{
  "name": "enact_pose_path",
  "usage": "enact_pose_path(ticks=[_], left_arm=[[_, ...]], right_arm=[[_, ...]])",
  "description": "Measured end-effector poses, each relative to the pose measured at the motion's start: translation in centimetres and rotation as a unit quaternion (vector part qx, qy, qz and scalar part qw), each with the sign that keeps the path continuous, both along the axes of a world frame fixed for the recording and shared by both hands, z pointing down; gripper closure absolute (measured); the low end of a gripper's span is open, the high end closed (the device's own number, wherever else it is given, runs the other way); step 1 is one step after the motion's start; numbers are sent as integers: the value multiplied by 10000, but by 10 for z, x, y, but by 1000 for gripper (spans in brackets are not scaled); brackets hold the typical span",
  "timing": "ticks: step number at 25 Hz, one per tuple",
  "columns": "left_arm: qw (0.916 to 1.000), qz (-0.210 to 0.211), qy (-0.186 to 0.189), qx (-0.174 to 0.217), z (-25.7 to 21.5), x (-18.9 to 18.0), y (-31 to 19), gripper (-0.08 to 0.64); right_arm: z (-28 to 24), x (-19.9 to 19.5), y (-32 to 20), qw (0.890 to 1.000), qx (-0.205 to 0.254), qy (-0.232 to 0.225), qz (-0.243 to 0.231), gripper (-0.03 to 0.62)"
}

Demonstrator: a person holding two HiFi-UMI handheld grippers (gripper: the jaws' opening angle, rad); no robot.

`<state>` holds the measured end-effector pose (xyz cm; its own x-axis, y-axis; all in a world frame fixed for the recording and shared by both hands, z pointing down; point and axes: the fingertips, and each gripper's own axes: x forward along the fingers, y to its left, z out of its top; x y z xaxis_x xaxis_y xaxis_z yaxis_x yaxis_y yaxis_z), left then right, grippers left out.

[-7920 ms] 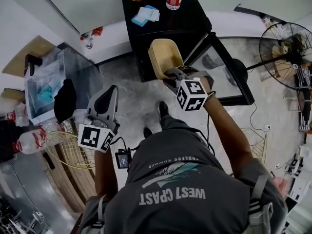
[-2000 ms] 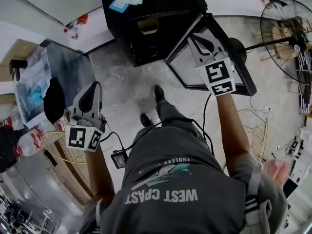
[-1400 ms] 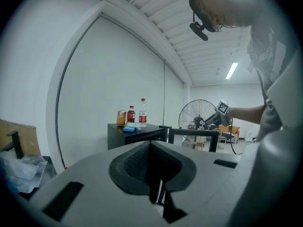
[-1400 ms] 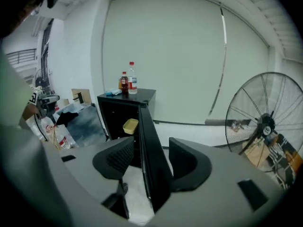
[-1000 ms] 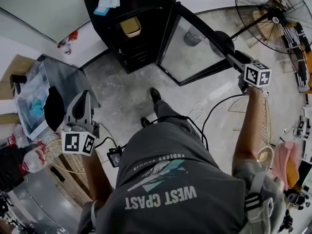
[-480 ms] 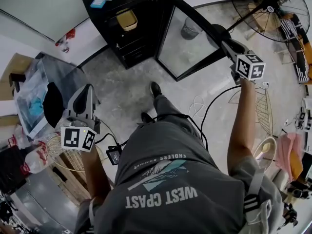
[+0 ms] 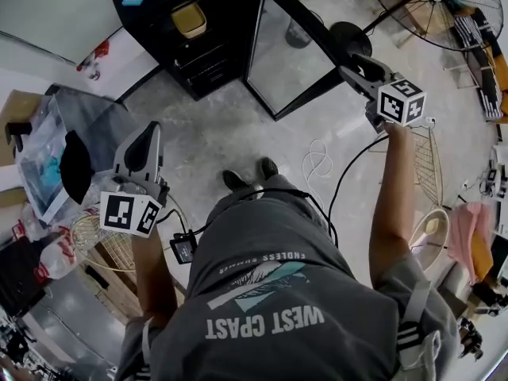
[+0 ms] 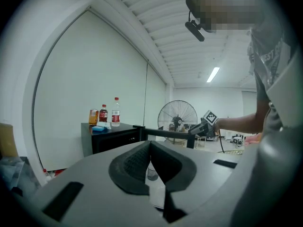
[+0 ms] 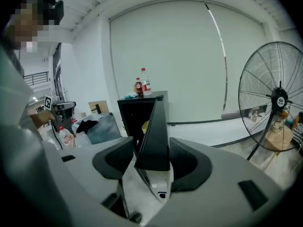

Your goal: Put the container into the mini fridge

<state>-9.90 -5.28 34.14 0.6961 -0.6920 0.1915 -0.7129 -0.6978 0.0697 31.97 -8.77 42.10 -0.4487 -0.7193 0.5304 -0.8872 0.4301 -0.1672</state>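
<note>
I see a grey, mottled concrete floor [image 7: 238, 133] with a loose white cable [image 7: 317, 161] coiled on it. A big pedestal fan [image 7: 432, 6] stands at the upper right. The far wall [image 9: 165, 56] is one broad pale panel, evenly lit. Overhead, a ribbed white ceiling [image 8: 156, 27] carries a lit strip light [image 8: 213, 74]. At the left, a round woven basket [image 7: 86, 232] sits among clutter.

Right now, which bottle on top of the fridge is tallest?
The clear red-labelled bottle; the dark bottle and orange jar beside it stand shorter.
</note>
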Motion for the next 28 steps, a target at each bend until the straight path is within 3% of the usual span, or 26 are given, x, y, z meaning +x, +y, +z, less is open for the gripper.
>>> enact_pose_path(ticks=[6, 11, 19, 28], left_arm=[[9999, 138, -40, -83, 4, 45, 8, 543], [10000, 50, -17, -76, 1, 56, 16, 543], [9993, -372, 6, -80, 3, 32, 25, 543], [9953, -959, 45, -92, 5, -14, 34, 543]], right_arm=[[-2, -21, 11, 9993, 142, 22, -351, 353], [-3, -57, 23, 9958, 155, -176, -884, 379], [-4, -129, 26, 9818, 31, -747, -1748, 408], [-6, -215, 11, 9601, 62, -782, -2683, 422]])
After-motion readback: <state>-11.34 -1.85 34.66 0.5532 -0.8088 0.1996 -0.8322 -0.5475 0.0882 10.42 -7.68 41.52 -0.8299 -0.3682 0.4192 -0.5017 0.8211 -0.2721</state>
